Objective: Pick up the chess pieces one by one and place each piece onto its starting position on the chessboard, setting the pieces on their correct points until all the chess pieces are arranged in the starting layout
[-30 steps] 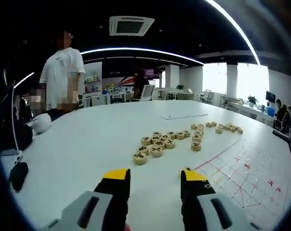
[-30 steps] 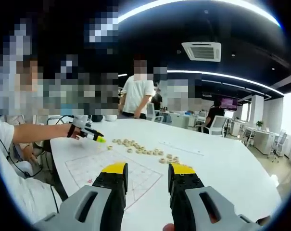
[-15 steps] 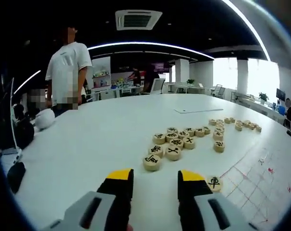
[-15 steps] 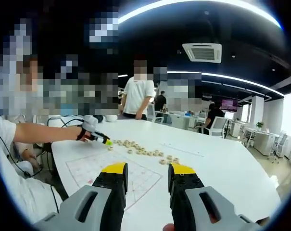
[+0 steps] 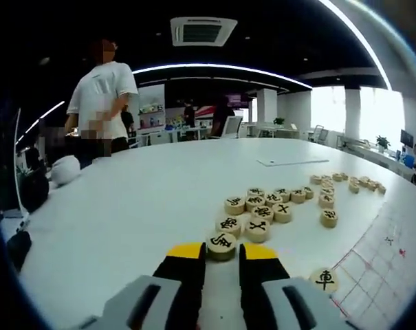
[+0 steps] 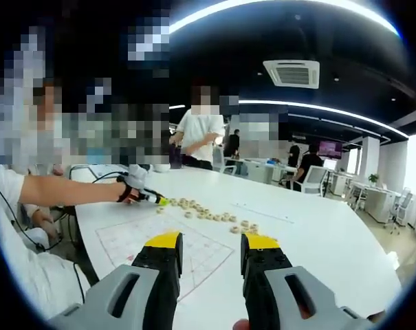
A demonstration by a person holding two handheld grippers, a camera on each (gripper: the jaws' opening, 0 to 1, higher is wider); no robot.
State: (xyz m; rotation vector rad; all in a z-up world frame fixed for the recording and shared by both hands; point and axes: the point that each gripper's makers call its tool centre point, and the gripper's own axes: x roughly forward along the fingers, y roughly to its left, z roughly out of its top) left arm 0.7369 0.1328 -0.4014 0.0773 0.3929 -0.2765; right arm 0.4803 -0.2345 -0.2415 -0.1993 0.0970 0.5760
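Round wooden chess pieces (image 5: 259, 206) lie in a loose cluster on the white table (image 5: 125, 206), and more run in a row (image 5: 345, 182) towards the right. My left gripper (image 5: 222, 251) has its yellow-tipped jaws drawn in on the nearest piece (image 5: 222, 244), which rests on the table. One lone piece (image 5: 324, 278) sits at the corner of the red-lined chessboard (image 5: 390, 258). In the right gripper view, my right gripper (image 6: 211, 242) hovers open over the near edge of the chessboard (image 6: 159, 240). The left gripper (image 6: 158, 201) is far off at the pieces (image 6: 208, 214).
A person in a white shirt (image 5: 101, 96) stands at the table's far left edge. A white bundle (image 5: 60, 170) and a dark object (image 5: 15, 249) lie near that edge. A sheet of paper (image 5: 283, 162) lies beyond the pieces. Office desks and chairs fill the background.
My left gripper has moved forward to the cluster and its jaws have narrowed around the nearest piece. The right gripper has stayed still and open.
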